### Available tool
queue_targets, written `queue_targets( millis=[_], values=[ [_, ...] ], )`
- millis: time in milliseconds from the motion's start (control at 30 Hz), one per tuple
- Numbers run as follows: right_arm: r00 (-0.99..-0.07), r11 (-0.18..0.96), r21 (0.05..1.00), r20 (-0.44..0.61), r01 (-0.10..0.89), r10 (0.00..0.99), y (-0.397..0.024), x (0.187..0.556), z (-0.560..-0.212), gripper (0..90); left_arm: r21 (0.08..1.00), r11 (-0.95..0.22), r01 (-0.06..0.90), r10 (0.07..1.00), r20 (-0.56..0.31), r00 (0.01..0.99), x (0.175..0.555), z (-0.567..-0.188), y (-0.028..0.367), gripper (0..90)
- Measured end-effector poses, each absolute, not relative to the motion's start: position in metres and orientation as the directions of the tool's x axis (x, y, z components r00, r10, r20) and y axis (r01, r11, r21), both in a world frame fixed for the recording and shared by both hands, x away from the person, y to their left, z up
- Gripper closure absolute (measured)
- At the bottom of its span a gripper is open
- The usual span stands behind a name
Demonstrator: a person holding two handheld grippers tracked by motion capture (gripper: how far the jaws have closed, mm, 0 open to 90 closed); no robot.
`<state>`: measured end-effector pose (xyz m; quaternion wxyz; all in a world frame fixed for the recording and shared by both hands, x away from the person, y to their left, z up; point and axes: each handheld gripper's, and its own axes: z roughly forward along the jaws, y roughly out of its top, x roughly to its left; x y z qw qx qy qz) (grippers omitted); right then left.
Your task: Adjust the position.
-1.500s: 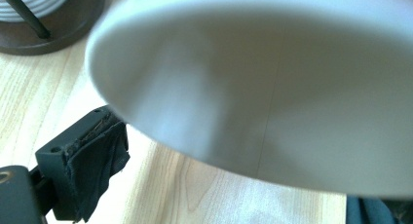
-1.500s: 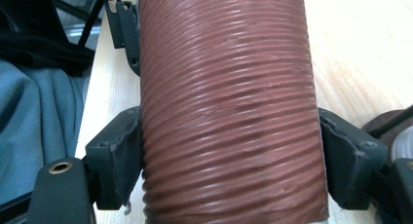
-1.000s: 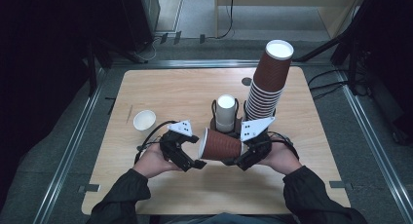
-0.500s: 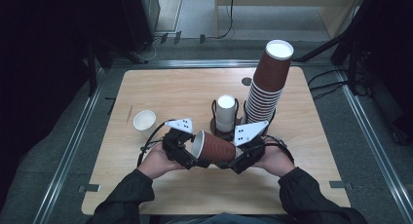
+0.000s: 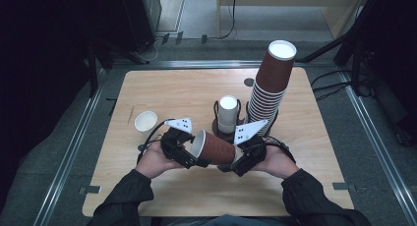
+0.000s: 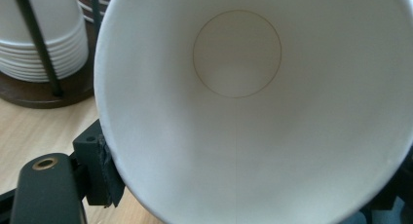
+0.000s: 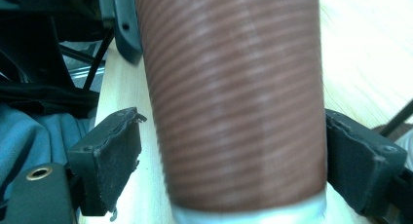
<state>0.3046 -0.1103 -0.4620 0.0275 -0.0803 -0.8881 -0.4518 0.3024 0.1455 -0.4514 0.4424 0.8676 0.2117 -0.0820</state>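
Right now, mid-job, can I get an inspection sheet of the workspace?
Surface: light wooden table, bare around the work.
Job's things: brown ribbed paper cup, on its side between both hand-held grippers.
Clutter: tall brown cup stack, white cup stack, small white paper cup.
Grippers: left hand-held gripper just closing, pad on the cup; right hand-held gripper just opening, one pad clear.
Cables: black gripper cable by left hand.
Surroundings: grey floor, metal rail.
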Motion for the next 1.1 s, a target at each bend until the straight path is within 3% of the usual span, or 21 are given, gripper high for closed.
queue_targets(
  millis=[233,467,1100],
  values=[
    [-0.982,0.602,0.777,0.125,0.185,0.14,-0.118,0.308,-0.463,13.7,0.717,-0.558,0.418,0.328,-0.273,0.904,0.3,-0.447,0.151,13.3],
    [-0.982,0.624,0.759,0.119,0.184,0.145,-0.117,0.308,-0.467,13.7,0.628,-0.679,0.38,0.354,-0.173,0.919,0.299,-0.455,0.142,13.1],
    [-0.992,0.711,0.691,0.089,0.129,0.094,-0.09,0.302,-0.492,14.4,0.522,-0.793,0.314,0.304,-0.107,0.947,0.291,-0.458,0.11,12.6]
  ],
)
